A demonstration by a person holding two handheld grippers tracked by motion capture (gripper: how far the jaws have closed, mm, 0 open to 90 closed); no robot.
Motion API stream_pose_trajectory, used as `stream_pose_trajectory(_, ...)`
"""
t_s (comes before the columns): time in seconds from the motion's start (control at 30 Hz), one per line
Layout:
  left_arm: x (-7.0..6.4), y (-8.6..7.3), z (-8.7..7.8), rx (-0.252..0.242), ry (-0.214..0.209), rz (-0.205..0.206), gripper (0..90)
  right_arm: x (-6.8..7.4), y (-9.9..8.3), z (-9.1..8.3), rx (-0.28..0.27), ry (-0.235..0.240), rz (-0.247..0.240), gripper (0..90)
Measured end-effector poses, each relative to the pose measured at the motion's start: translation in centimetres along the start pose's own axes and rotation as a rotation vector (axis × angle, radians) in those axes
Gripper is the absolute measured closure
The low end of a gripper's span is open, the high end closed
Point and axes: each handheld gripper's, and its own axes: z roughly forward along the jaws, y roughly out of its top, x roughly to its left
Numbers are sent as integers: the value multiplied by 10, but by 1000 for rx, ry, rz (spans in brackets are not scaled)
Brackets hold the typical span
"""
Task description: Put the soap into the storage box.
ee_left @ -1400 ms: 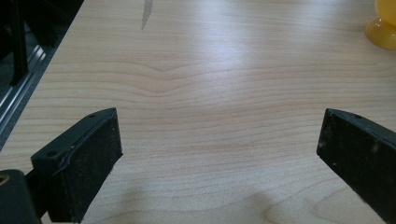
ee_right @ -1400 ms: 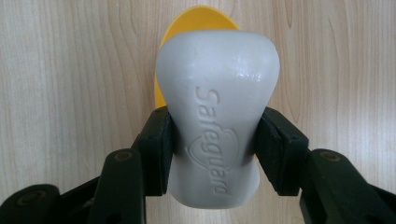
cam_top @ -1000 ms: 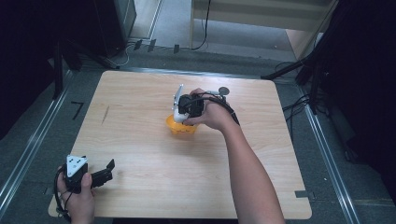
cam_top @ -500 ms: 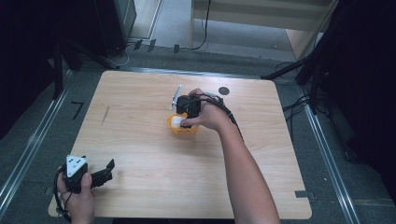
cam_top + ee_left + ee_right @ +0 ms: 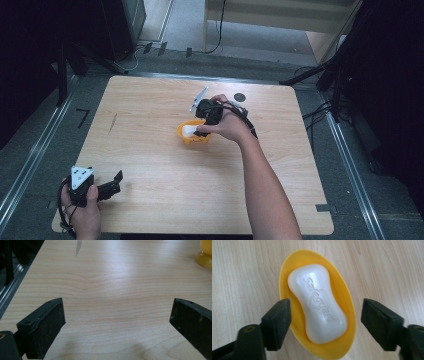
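Note:
A white bar of soap (image 5: 319,305) lies in an oval yellow soap dish (image 5: 297,270) near the middle of the wooden table (image 5: 150,115). In the high view the soap (image 5: 189,130) shows white inside the dish (image 5: 186,139). My right gripper (image 5: 325,317) hovers just above the dish, open, its jaws standing apart on either side of the soap without touching it. My left gripper (image 5: 112,186) rests at the table's near left corner, open, with bare wood between its jaws (image 5: 117,320). The dish's edge (image 5: 205,252) sits far off at the top right of the left gripper view.
A small grey metal piece (image 5: 198,97) and a dark round disc (image 5: 240,97) lie on the table beyond the dish. A dark streak (image 5: 113,122) marks the wood at the left. Rails and cables run on the floor around the table.
My right gripper has drawn back toward the right from over the dish, leaving the white soap uncovered in it. The left gripper has stayed put.

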Motion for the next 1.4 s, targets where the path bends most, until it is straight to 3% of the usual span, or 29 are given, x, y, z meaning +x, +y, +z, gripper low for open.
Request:
stream_pose_trajectory(0.07,0,0,0,0,1,2,4,2,-5,-2,-10,-16,39,199)
stream_pose_trajectory(0.13,0,0,0,0,3,5,4,3,-10,-4,-22,4,70,154)
stream_pose_trajectory(0.43,-1,0,0,3,6,11,3,10,-31,-13,-95,-29,152,0)
stream_pose_trajectory(0.63,-1,0,0,4,5,10,4,18,-47,-21,-148,-61,202,0)
stream_pose_trajectory(0.8,-1,0,0,5,5,9,4,23,-64,-24,-155,-83,241,0)
stream_pose_trajectory(1.27,-2,0,1,7,9,18,3,36,-110,-34,-229,-107,345,0)
stream_pose_trajectory(1.4,-2,0,1,7,10,20,4,39,-119,-35,-229,-112,355,0)
